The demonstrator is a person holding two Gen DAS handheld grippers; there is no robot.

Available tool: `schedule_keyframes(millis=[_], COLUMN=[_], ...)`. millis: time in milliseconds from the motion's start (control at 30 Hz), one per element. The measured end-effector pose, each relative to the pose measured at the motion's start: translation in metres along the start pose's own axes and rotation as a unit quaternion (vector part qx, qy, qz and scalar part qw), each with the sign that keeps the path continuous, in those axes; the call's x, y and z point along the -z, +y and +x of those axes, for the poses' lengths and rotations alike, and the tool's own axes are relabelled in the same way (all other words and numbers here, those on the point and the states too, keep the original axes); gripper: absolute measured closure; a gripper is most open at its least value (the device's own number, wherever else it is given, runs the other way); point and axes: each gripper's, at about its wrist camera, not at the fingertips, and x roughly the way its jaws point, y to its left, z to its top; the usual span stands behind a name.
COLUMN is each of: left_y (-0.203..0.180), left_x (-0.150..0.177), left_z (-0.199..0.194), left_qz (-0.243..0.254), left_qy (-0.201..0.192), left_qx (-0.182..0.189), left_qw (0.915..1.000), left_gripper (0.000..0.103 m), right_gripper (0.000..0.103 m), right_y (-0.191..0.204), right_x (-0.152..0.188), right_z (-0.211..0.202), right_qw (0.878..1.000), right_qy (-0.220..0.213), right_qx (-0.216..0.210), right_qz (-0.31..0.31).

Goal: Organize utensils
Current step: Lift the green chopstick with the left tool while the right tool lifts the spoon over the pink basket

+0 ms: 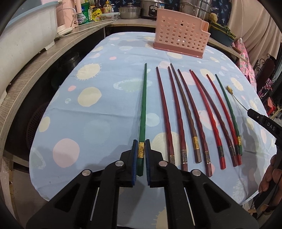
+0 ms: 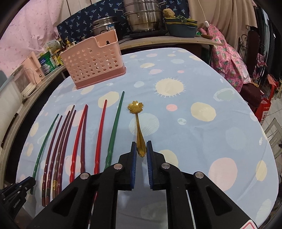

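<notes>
A worktop (image 1: pixel 98 112) covered in a pale blue cloth with cream and pink spots carries a row of chopsticks lying side by side, their tips pointing toward a pink perforated utensil holder (image 1: pixel 180 33) that stands upright at the far edge. The left claw (image 1: pixel 141 148) is clamped on a green chopstick (image 1: pixel 143 105), the leftmost in the row and set a little apart from the others; its blue pads (image 1: pixel 134 155) press on either side of the gold band near the thick end. To the right of it lie the remaining chopsticks (image 1: pixel 186 116), in dark red, brown, bright red and one more green, all flat on the cloth. Just beyond the right end of the row lies a gold spoon (image 2: pixel 138 126) with a flower-shaped bowl, handle toward the viewer. The right claw (image 2: pixel 141 149) is closed on the end of that handle, blue pads (image 2: pixel 149 155) on each side of it. Behind the worktop, a counter holds steel pots (image 2: pixel 142 15), bottles and packets. Part of a hand (image 1: pixel 269 178) shows at the right edge of the left wrist view.
</notes>
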Motion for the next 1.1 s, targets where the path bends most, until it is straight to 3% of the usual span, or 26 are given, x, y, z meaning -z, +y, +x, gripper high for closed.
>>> schedule_keyframes(millis=[500, 1100], left_y=[0.025, 0.028], left_x=[-0.056, -0.187], left_z=[-0.055, -0.095], left_qz=[-0.027, -0.038], left_qy=[-0.077, -0.165], left_qx=[0.002, 0.016], left_qw=[0.9966, 0.9855], left_gripper=[0.096, 0.096], right_gripper=[0.092, 0.093], right_y=[-0.01, 0.011], right_x=[-0.049, -0.143], right_z=[-0.05, -0.054], right_qw=[0.998, 0.989], right_qy=[-0.069, -0.118], right_qx=[-0.014, -0.085], right_qz=[0.002, -0.013])
